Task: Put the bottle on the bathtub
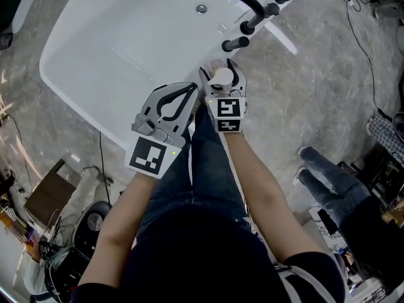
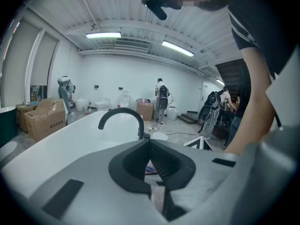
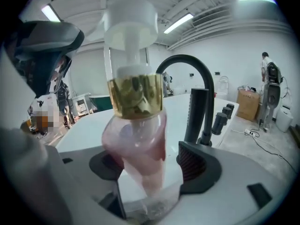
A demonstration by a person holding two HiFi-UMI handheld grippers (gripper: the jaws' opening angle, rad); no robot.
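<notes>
Seen from above, a person's two forearms reach away from the body toward a white bathtub (image 1: 82, 74), each hand holding a gripper with a black-and-white marker cube. The left gripper (image 1: 187, 92), nearer and to the left, has its jaws closed together on nothing and rests just beside the right one. The right gripper (image 1: 221, 73) stands released, its jaws spread wide around a pink translucent pump bottle (image 3: 137, 139) with a gold collar (image 3: 136, 95) and a white pump head (image 3: 130, 25). A gap shows between the bottle and the right-hand pad, so nothing clamps it. The bottle stands on the tub's near ledge, so the placing looks done or almost done. The likely danger is the withdrawal: the bottle is tall and top-heavy on a narrow ledge, and a jaw catching it as the gripper backs off could tip it into the basin or onto the grey stone floor. Just beyond the bottle rises a black arched faucet (image 3: 187, 67) with a row of black knobs (image 1: 235, 43) to the right, leaving little room to push forward. Farther off lies the tub's drain (image 1: 201, 9). On the floor to the right are another person's legs (image 1: 328, 178), and to the left a cardboard box (image 1: 47, 197).
</notes>
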